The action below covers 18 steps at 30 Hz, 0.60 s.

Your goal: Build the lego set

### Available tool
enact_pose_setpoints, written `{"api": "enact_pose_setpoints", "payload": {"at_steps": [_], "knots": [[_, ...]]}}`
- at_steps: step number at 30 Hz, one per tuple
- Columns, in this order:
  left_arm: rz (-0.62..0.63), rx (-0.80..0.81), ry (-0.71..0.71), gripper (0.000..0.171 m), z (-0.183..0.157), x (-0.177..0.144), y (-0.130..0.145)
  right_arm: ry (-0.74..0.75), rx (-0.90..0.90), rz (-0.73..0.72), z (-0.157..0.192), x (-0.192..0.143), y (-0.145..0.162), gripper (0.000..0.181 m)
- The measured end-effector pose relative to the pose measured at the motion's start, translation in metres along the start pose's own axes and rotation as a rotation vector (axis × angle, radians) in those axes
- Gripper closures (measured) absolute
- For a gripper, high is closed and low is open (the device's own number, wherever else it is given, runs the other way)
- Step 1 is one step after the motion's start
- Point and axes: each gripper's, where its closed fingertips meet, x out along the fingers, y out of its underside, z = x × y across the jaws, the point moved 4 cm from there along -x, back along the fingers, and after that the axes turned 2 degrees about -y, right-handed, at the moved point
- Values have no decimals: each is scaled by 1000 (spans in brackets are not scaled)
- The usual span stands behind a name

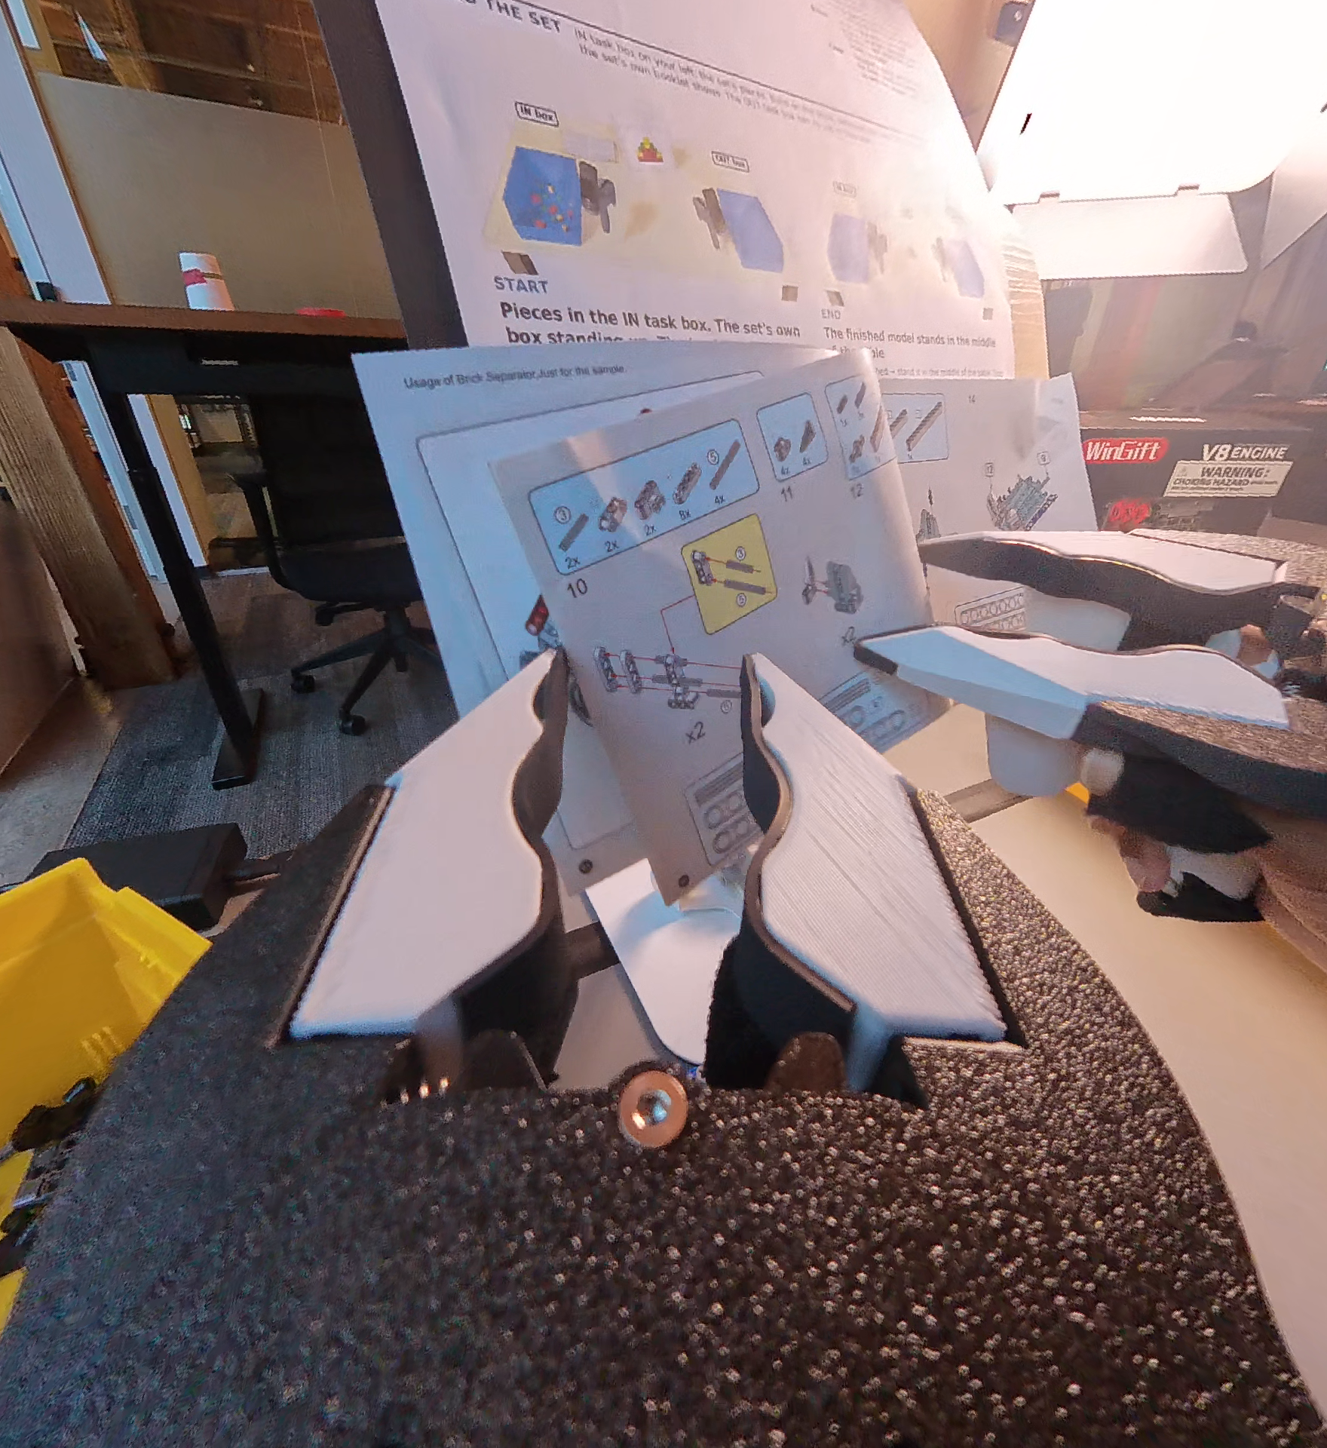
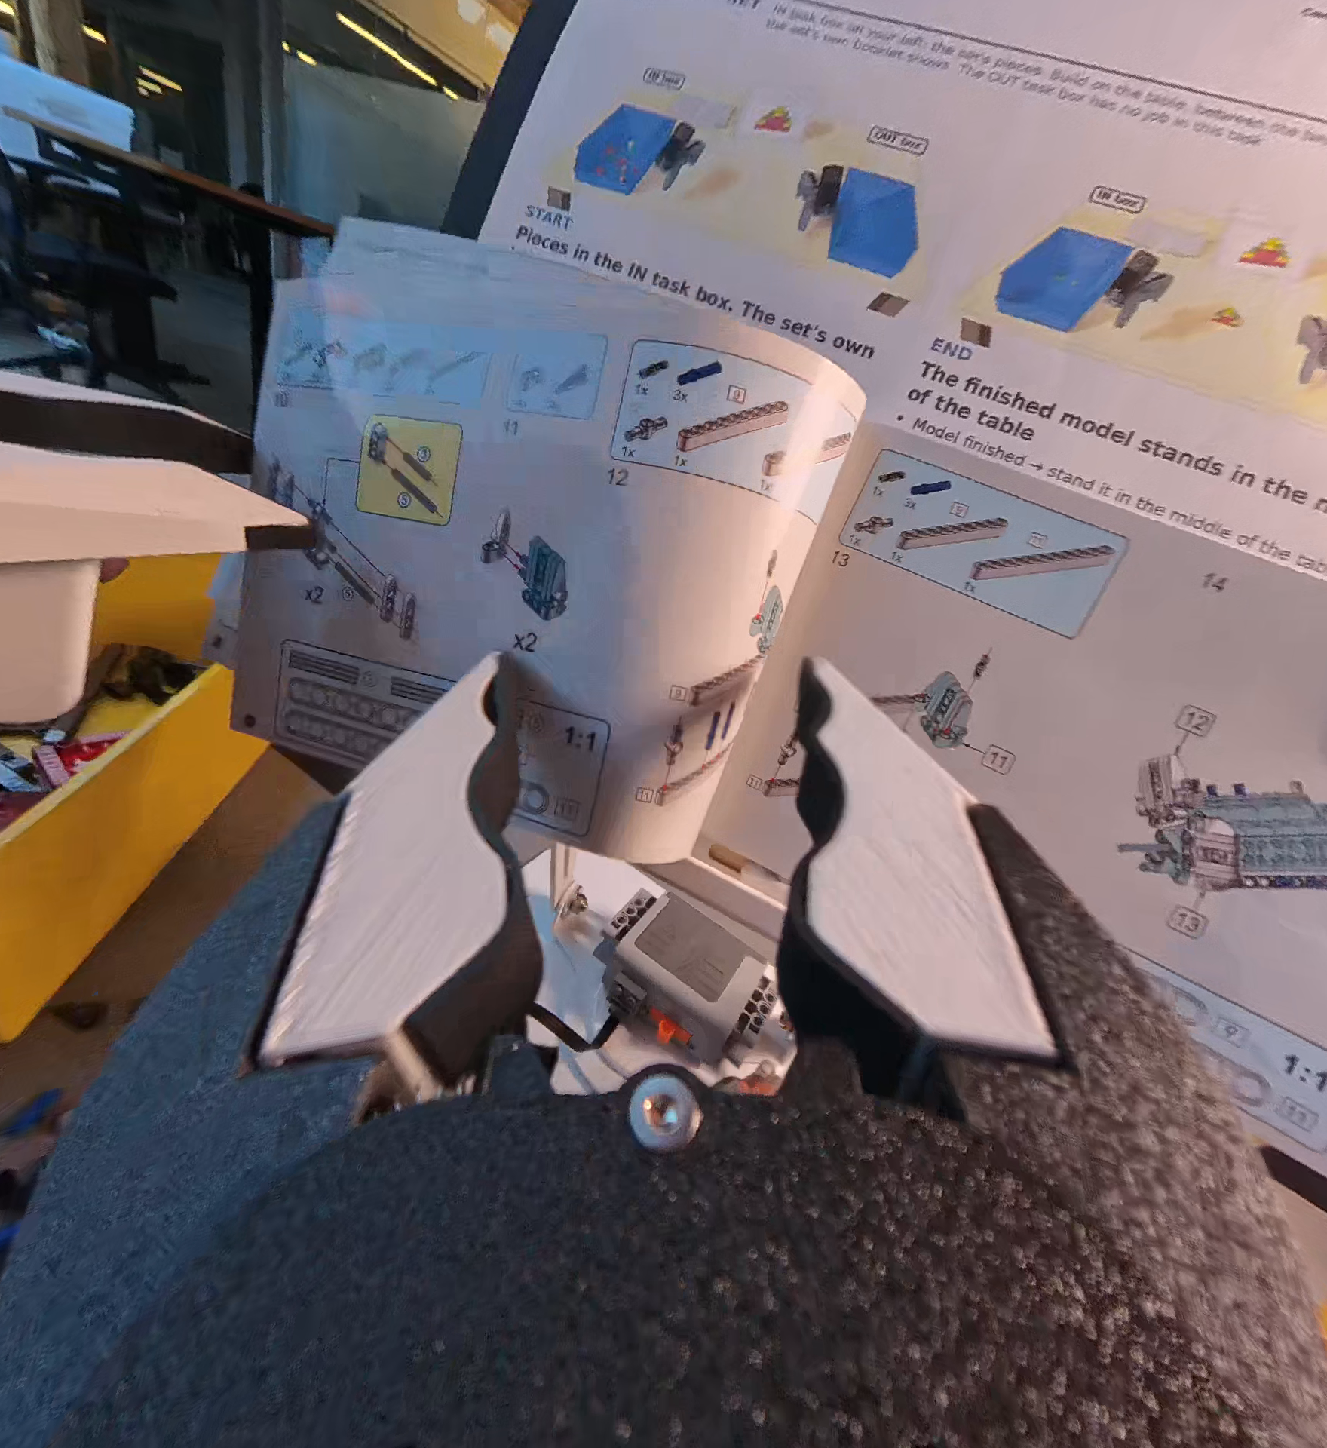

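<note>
A building-instruction booklet (image 1: 684,564) stands upright on a white stand (image 1: 668,948), and one of its pages curls forward. My left gripper (image 1: 654,666) is open, with the lower part of that page between its fingers. My right gripper (image 1: 895,599) comes in from the right, open, with its lower fingertip at the page's right edge. In the right wrist view the right gripper (image 2: 654,682) is open in front of the curled page (image 2: 605,564). The left gripper (image 2: 261,486) touches the page's left edge. A grey motor block (image 2: 684,964) with a black cable lies below the right gripper.
A large printed instruction sheet (image 1: 684,235) stands behind the booklet. A yellow bin (image 2: 96,823) with several loose parts sits at the left. A black product box (image 1: 1193,470) stands at the back right. A dark desk (image 1: 175,329) and office chair (image 1: 347,548) are beyond the table. About 20 cm separates my right fingertips from the grey motor block (image 2: 684,964).
</note>
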Motion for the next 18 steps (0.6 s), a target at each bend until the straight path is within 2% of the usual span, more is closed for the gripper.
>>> {"api": "enact_pose_setpoints", "payload": {"at_steps": [1, 3, 5, 9, 13, 15, 18], "knots": [[0, 0, 0, 129, 1, -2, 0, 11, -14, 17, -2, 3, 2, 125], [-7, 6, -5, 129, 4, -7, -2, 20, 10, 12, -9, 2, 3, 132], [-16, 3, 1, 132, 7, -11, -3, 18, 69, -11, -18, -3, 5, 151], [-19, -41, 26, 134, 8, -12, -2, -24, 235, -55, -34, -10, 11, 162], [27, -57, 176, 139, -15, -5, 6, -83, 400, -88, -50, -14, 13, 181], [67, -68, 254, 136, -30, -1, 12, -116, 494, -98, -57, -15, 14, 181], [79, -70, 287, 139, -41, 4, 17, -128, 521, -93, -63, -14, 15, 181]]}}
